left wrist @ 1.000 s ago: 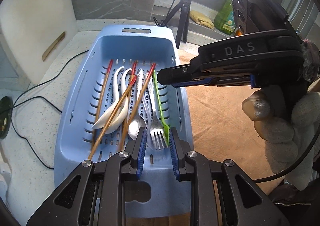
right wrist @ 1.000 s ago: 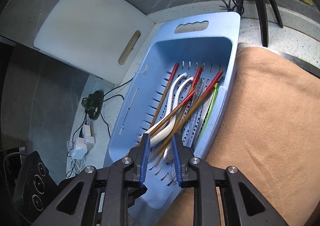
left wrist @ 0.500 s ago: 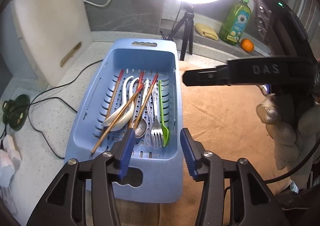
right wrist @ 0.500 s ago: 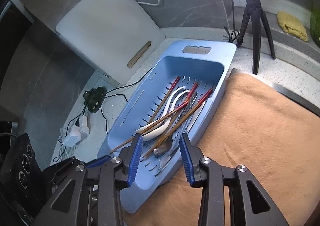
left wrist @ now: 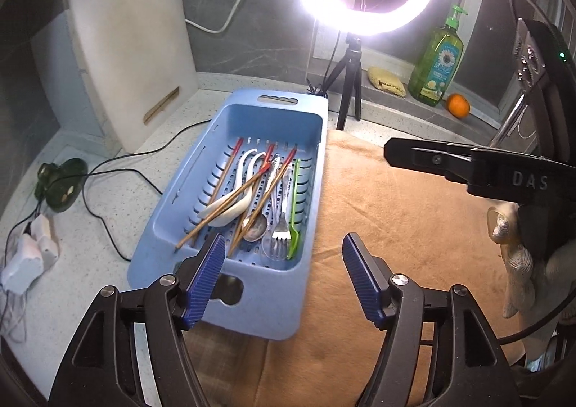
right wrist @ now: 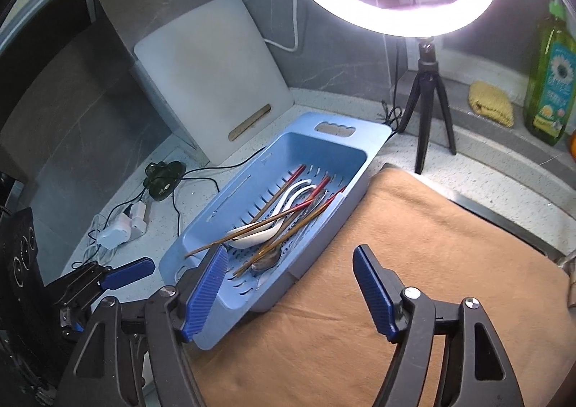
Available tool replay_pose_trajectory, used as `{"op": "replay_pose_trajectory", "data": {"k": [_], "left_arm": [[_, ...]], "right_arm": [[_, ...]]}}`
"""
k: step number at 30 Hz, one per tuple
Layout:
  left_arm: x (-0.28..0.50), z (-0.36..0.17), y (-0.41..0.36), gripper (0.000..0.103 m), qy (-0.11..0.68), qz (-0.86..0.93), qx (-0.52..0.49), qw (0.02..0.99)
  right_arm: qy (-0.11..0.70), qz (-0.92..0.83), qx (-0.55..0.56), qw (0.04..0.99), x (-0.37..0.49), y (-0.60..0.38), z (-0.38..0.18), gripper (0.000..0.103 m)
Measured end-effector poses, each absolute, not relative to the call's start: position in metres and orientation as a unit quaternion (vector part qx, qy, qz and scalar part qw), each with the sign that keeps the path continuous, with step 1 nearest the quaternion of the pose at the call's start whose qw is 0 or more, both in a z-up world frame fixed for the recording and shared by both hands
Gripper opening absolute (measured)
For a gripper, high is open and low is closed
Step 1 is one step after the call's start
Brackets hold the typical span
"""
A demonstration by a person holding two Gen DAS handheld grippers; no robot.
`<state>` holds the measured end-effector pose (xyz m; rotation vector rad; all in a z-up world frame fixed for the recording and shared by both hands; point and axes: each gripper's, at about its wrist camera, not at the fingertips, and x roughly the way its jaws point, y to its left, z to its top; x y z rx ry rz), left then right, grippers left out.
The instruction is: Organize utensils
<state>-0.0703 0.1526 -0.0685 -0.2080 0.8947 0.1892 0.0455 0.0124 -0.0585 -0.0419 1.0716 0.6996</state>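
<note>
Hovering | both tools gaping, empty | utensils in basket beyond

Right gripper: black frame, blue ribbed pads, jaws just been opening, now wide apart, nothing between them.

Light-blue slotted plastic drainer basket just beyond left pad, long axis diagonal. Inside basket: red-tipped wooden chopsticks crossed over white ceramic spoons; metal spoon at near end.

Tan cloth mat right of basket, touching its long edge.

White cutting board behind basket, leaning on wall.

Left gripper left of basket, low.
</note>
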Motion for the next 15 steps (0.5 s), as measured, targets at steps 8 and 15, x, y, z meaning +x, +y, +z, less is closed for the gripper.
{"op": "replay_pose_trajectory", "data": {"k": [8,15], "left_arm": [[-0.084,-0.059,0.127,0.074,0.423,0.112,-0.096,0.894],[-0.096,-0.053,0.107,0.075,0.414,0.125,-0.09,0.897]], "right_arm": [[0.467,0.311,-0.052,0.826,0.02,-0.012,-0.04,0.078],[0.452,0.297,-0.06,0.839,0.002,-0.035,-0.032,0.078]]}}
